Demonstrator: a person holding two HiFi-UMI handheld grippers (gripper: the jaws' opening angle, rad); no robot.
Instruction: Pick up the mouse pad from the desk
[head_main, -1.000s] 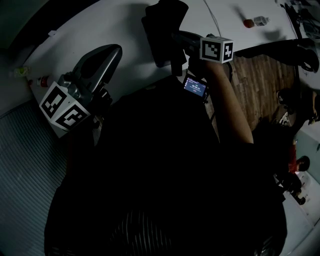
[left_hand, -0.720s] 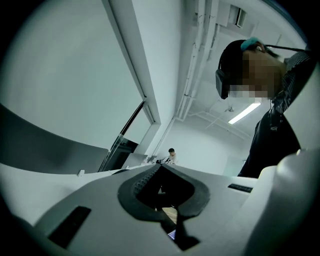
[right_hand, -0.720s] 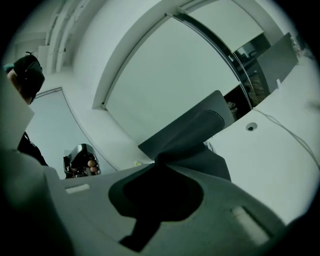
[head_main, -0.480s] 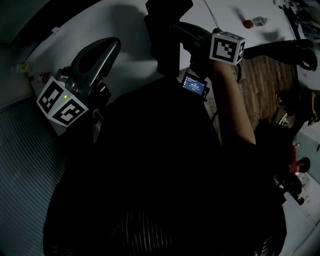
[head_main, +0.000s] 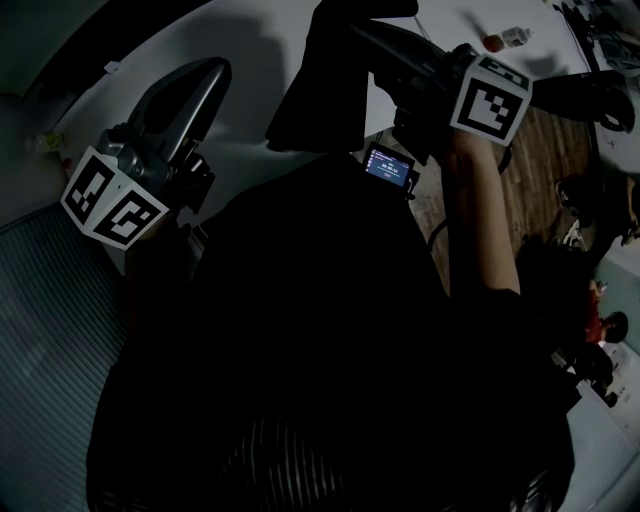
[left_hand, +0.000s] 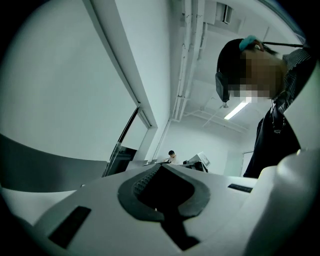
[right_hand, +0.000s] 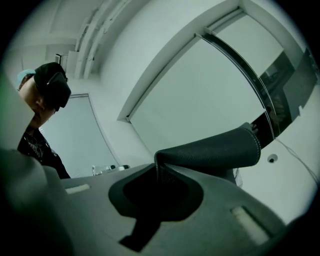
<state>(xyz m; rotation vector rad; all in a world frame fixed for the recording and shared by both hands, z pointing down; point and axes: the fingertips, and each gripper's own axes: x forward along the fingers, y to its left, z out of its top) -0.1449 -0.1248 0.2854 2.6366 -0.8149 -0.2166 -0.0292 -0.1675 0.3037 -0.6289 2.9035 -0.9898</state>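
Head view, nearest: dark torso fills the lower frame, with one small lit screen (head_main: 388, 165) at its upper edge. Two grippers, one marker cube on each.

Left gripper (head_main: 213, 70) is raised at left over the white desk (head_main: 245, 110). Its own view alone shows the jaws brought together with nothing between them. That view also shows one seated person (left_hand: 171, 156) far across the room.

Right gripper (head_main: 375, 35) is raised at right on a bare forearm (head_main: 480, 220). In the head view its tips are lost against one dark mouse pad (head_main: 320, 90). The right gripper view shows the pinch: jaws clamped on the pad's thin near edge.

The pad is held in the air above the desk. Right gripper view: long axis runs away from the jaws and off to the right, surface arched, stitched rim at the far end. Head view: the pad hangs from the jaws down towards lower left.

Only the right gripper view shows one cable (right_hand: 295, 160) and one round hole (right_hand: 271, 158) in the desk beneath.

Farthest, head view only: two small items, one red-capped (head_main: 495, 42), one clear bottle (head_main: 515, 37)
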